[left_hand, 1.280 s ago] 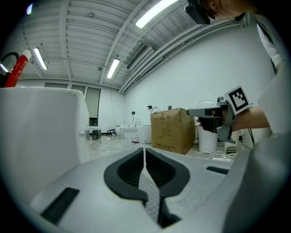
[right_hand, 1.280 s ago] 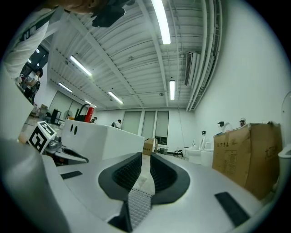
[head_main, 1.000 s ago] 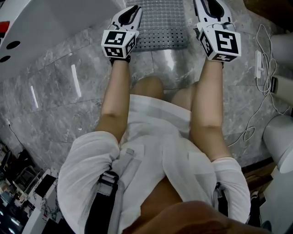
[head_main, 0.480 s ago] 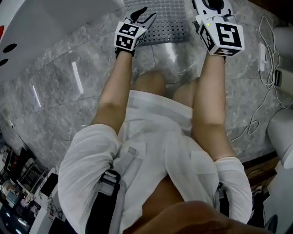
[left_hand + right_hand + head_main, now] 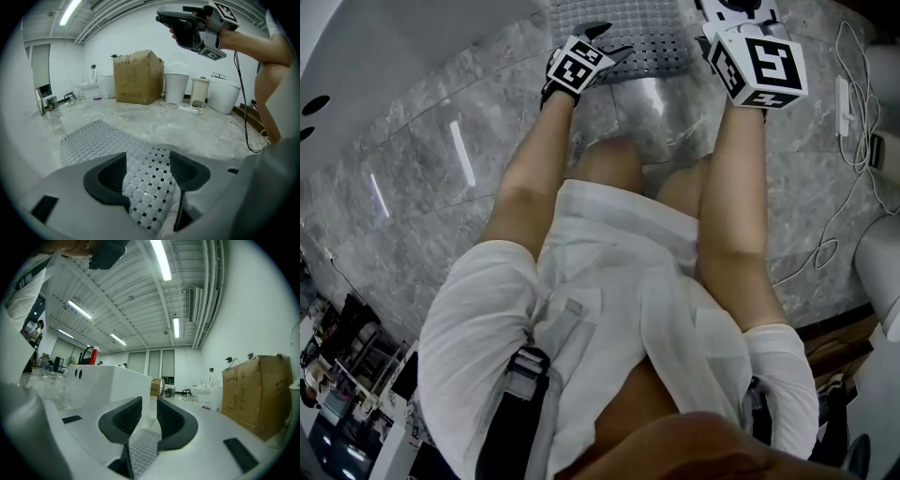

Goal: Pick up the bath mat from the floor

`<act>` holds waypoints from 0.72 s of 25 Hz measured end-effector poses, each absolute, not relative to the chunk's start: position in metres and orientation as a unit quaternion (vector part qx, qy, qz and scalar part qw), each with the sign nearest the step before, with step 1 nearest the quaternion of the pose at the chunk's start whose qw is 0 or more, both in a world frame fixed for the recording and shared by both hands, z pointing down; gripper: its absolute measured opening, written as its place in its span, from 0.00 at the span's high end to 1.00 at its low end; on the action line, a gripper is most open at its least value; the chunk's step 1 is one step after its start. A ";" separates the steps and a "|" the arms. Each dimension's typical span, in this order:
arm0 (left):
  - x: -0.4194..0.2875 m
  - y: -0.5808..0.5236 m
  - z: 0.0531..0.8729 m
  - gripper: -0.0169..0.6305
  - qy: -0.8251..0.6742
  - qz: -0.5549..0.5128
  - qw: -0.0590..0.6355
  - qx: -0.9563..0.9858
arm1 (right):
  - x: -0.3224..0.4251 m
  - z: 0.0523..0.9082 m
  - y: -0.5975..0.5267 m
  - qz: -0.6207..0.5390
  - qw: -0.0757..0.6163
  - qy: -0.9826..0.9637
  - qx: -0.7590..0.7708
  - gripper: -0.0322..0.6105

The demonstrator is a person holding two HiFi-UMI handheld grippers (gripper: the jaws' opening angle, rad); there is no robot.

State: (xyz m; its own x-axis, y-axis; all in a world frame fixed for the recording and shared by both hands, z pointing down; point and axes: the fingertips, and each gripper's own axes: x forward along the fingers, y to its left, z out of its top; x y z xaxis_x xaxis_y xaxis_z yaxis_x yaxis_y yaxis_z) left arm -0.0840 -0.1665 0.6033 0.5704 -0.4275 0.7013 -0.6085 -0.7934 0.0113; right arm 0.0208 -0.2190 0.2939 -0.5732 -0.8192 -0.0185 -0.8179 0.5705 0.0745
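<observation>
The grey perforated bath mat [image 5: 639,26] lies flat on the marble floor at the top of the head view. My left gripper [image 5: 614,45] is low at the mat's near edge, tilted right. In the left gripper view its jaws [image 5: 147,161] are opening, and the mat [image 5: 93,140] runs in between them without either pad pressing on it. My right gripper [image 5: 733,9] is held higher, beside the mat's right edge, and shows raised in the air [image 5: 160,18]. Its jaws [image 5: 150,413] stand almost together, and I cannot identify the pale dotted strip low between them.
A white bathtub [image 5: 384,56] fills the left side. White cables and a power strip [image 5: 844,103] lie on the floor at right, near a white toilet [image 5: 883,281]. A cardboard box [image 5: 138,77] and white bins [image 5: 177,86] stand by the far wall.
My left gripper has slid right along the mat's near edge and tilted, and its jaws have gone from shut to wide apart. The right gripper has hardly moved.
</observation>
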 end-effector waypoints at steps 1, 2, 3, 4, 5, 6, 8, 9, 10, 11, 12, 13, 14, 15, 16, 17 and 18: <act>-0.082 -0.164 0.611 0.53 -0.284 0.369 0.125 0.876 | 0.021 0.296 -0.219 -0.037 0.010 -0.886 0.461 0.77; -0.080 -0.161 0.619 0.52 -0.273 0.383 0.122 0.874 | 0.021 0.297 -0.218 -0.038 0.012 -0.887 0.460 0.77; -0.078 -0.158 0.627 0.51 -0.262 0.396 0.121 0.872 | 0.021 0.298 -0.218 -0.037 0.013 -0.887 0.460 0.77; -0.076 -0.155 0.635 0.50 -0.252 0.406 0.121 0.870 | 0.021 0.300 -0.218 -0.037 0.014 -0.888 0.459 0.76; -0.075 -0.152 0.642 0.50 -0.242 0.415 0.122 0.869 | 0.021 0.302 -0.217 -0.037 0.016 -0.888 0.459 0.76; -0.073 -0.149 0.649 0.49 -0.232 0.424 0.122 0.867 | 0.022 0.303 -0.217 -0.038 0.020 -0.888 0.458 0.76; -0.068 -0.143 0.661 0.48 -0.213 0.444 0.123 0.862 | 0.026 0.305 -0.216 -0.038 0.024 -0.887 0.460 0.76; -0.066 -0.141 0.667 0.48 -0.204 0.454 0.123 0.859 | 0.028 0.305 -0.217 -0.037 0.022 -0.886 0.462 0.76; -0.065 -0.139 0.674 0.47 -0.197 0.463 0.122 0.856 | 0.029 0.305 -0.218 -0.036 0.020 -0.885 0.464 0.76; -0.066 -0.137 0.681 0.47 -0.191 0.473 0.123 0.852 | 0.030 0.305 -0.218 -0.034 0.017 -0.885 0.465 0.76; -0.067 -0.134 0.688 0.47 -0.186 0.483 0.123 0.847 | 0.029 0.306 -0.218 -0.032 0.015 -0.885 0.464 0.76; -0.067 -0.130 0.695 0.47 -0.182 0.493 0.122 0.842 | 0.029 0.307 -0.218 -0.031 0.015 -0.885 0.464 0.76; -0.067 -0.128 0.701 0.46 -0.177 0.503 0.122 0.837 | 0.029 0.308 -0.218 -0.030 0.015 -0.886 0.463 0.76; -0.067 -0.125 0.707 0.46 -0.174 0.511 0.122 0.833 | 0.030 0.309 -0.218 -0.029 0.017 -0.886 0.462 0.76; -0.067 -0.122 0.712 0.46 -0.172 0.519 0.123 0.828 | 0.030 0.309 -0.218 -0.029 0.018 -0.887 0.461 0.76; -0.067 -0.120 0.717 0.45 -0.170 0.524 0.125 0.825 | 0.031 0.309 -0.218 -0.028 0.017 -0.887 0.460 0.76; -0.068 -0.118 0.721 0.45 -0.168 0.530 0.127 0.822 | 0.031 0.308 -0.218 -0.027 0.016 -0.887 0.460 0.76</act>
State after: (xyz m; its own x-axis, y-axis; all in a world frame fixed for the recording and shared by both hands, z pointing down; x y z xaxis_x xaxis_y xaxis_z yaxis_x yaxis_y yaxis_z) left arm -0.0679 -0.1183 0.7208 0.3826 -0.1417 0.9130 -0.4111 -0.9111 0.0308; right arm 0.0313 -0.2179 0.3083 -0.5762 -0.8173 0.0034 -0.8156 0.5752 0.0632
